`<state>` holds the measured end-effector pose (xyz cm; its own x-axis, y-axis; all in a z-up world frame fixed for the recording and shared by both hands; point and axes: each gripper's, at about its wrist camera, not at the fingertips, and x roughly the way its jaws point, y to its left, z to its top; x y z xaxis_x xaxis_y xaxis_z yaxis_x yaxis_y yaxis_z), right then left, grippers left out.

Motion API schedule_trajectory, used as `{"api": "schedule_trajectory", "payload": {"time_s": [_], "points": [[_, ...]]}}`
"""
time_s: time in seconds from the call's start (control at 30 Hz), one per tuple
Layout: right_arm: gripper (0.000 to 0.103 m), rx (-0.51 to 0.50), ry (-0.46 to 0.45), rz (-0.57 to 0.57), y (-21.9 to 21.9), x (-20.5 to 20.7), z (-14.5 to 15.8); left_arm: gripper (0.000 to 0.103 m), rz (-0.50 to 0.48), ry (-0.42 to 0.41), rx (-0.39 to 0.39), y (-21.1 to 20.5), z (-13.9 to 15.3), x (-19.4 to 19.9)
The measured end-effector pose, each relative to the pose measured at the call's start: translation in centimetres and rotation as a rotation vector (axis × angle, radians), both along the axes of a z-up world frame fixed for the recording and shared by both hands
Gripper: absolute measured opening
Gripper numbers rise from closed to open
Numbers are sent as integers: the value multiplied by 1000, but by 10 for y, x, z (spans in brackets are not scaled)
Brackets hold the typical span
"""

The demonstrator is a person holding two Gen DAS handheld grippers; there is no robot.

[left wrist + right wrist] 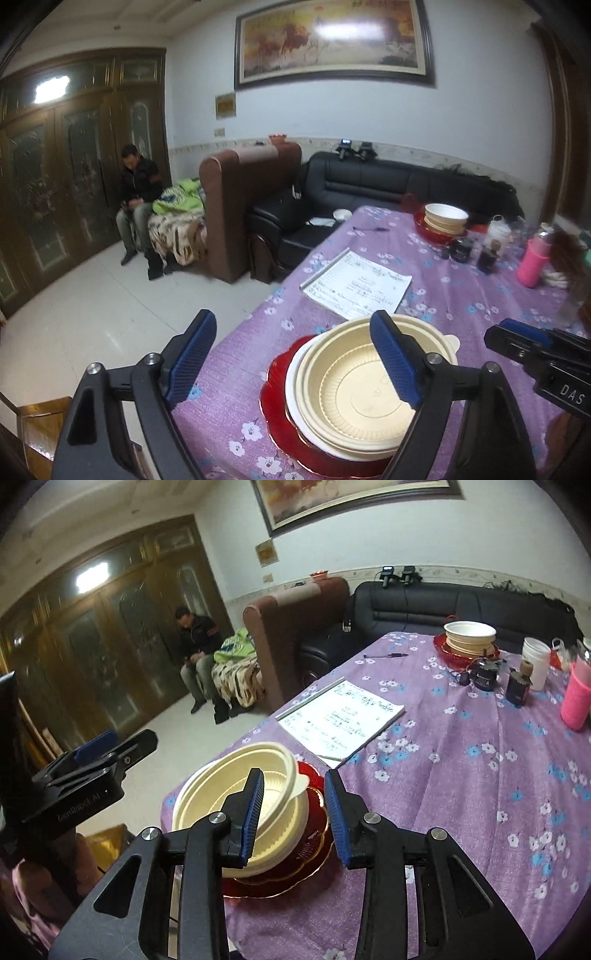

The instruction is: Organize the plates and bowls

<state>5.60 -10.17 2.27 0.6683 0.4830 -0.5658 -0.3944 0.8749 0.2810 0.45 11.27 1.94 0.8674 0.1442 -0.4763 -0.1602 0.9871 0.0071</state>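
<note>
The left gripper (293, 356) gapes wide and the right gripper (293, 814) is parted, both empty above the cream bowls (240, 797) stacked on a red plate (280, 417) (gold-rimmed, seen only from the right wrist) at the table (461, 775) edge.

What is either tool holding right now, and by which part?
Nothing. The left tool and right tool are both open above the stacked bowls, with no pad touching them.
</note>
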Motion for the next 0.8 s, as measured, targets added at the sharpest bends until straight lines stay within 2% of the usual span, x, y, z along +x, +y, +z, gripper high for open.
{"api": "schedule_trajectory", "payload": {"time_s": [0.2, 0.4, 0.57, 0.8], "points": [[34, 10, 11, 6, -3, -2, -7, 102, 16, -6, 12, -10, 2, -2], [34, 19, 2, 16, -4, -5, -9, 102, 53, -25, 16, -13, 8, -8], [34, 25, 3, 27, -2, -7, -10, 102, 83, -32, 66, -20, 8, -12], [34, 36, -1, 30, -1, -7, -11, 102, 65, -14, 78, -26, 7, -11]]}}
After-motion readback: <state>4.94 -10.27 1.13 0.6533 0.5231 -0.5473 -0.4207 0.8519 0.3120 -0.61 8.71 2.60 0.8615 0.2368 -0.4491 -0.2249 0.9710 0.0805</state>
